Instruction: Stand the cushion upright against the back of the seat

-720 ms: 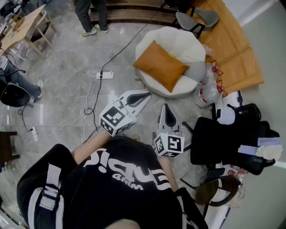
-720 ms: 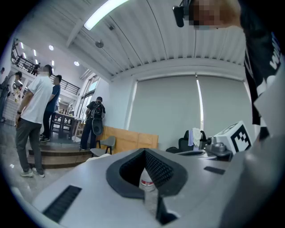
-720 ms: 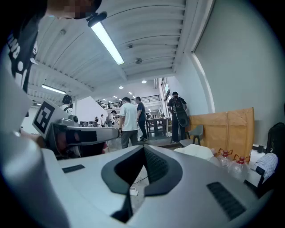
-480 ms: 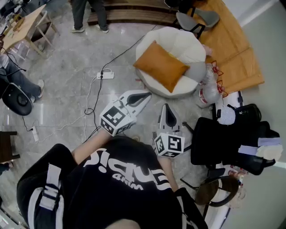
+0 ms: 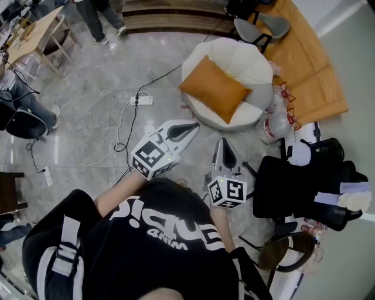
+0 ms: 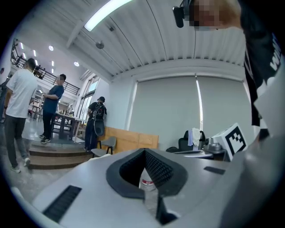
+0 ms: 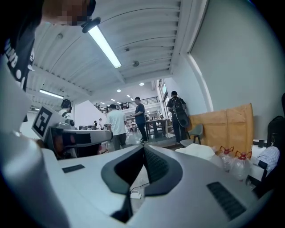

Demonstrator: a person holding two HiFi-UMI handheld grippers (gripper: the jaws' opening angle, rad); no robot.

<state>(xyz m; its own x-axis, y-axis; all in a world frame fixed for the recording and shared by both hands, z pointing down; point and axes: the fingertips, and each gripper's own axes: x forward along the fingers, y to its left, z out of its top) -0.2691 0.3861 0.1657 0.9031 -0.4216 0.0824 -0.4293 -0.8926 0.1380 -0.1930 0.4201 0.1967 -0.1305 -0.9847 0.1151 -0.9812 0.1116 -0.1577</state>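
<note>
An orange cushion (image 5: 215,89) lies flat and slanted on the round white seat (image 5: 243,58) near the top of the head view. My left gripper (image 5: 192,125) is shut and empty, its tip a short way below and left of the seat's near rim. My right gripper (image 5: 223,143) is also shut with nothing in it, pointing up towards the seat from just below it. In the right gripper view the white seat (image 7: 196,151) shows low at the right beyond the closed jaws. The left gripper view looks level past its closed jaws at a far wall.
A power strip (image 5: 141,100) with cables lies on the marble floor to the left of the seat. Plastic water bottles (image 5: 275,122) stand right of the seat. A black chair (image 5: 293,184) with bags stands at right. People (image 5: 94,17) stand at the top left near a wooden table (image 5: 32,32).
The view has shifted slightly, so the seat and cushion sit a little further right and lower. My right gripper has moved slightly down and right. The people at the top have walked left.
</note>
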